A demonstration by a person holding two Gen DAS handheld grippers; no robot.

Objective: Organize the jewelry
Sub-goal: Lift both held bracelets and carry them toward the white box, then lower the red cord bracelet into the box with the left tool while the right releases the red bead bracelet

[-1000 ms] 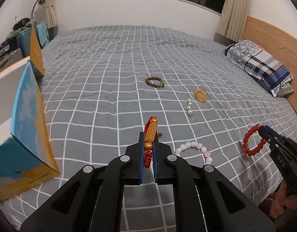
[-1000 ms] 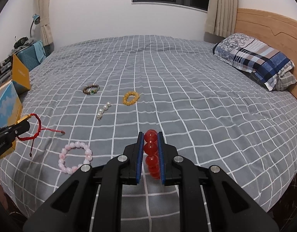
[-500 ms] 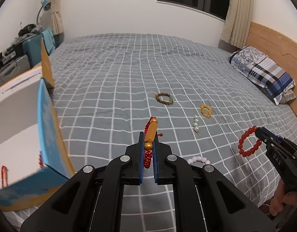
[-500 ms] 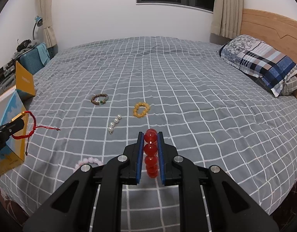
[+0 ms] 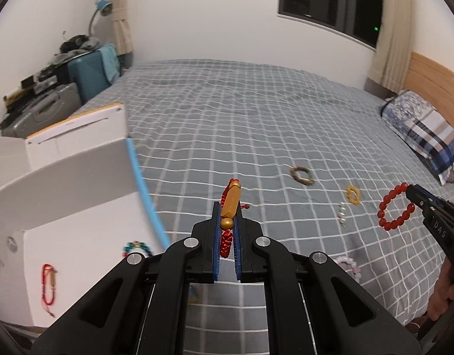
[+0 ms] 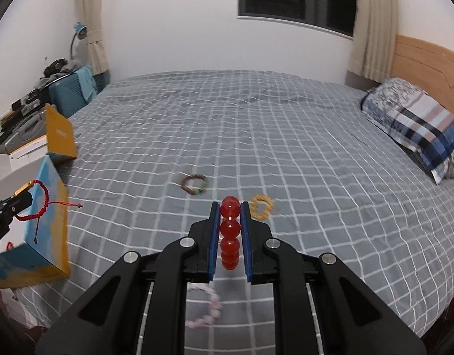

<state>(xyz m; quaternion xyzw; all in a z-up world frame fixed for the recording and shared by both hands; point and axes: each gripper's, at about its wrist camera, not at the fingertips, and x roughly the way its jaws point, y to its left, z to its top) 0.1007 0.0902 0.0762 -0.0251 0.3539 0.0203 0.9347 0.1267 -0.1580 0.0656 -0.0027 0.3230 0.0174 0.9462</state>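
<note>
The open white box [image 5: 64,207] at the bed's [image 5: 256,136] left edge holds a red string bracelet [image 5: 48,284] and a multicoloured one [image 5: 136,248], while the left gripper [image 5: 227,236] is clamped on a red-and-gold cord bracelet [image 5: 230,207] above the bed beside the box, and the right gripper [image 6: 229,236] pinches a red bead bracelet [image 6: 230,230] between its jaws.
</note>
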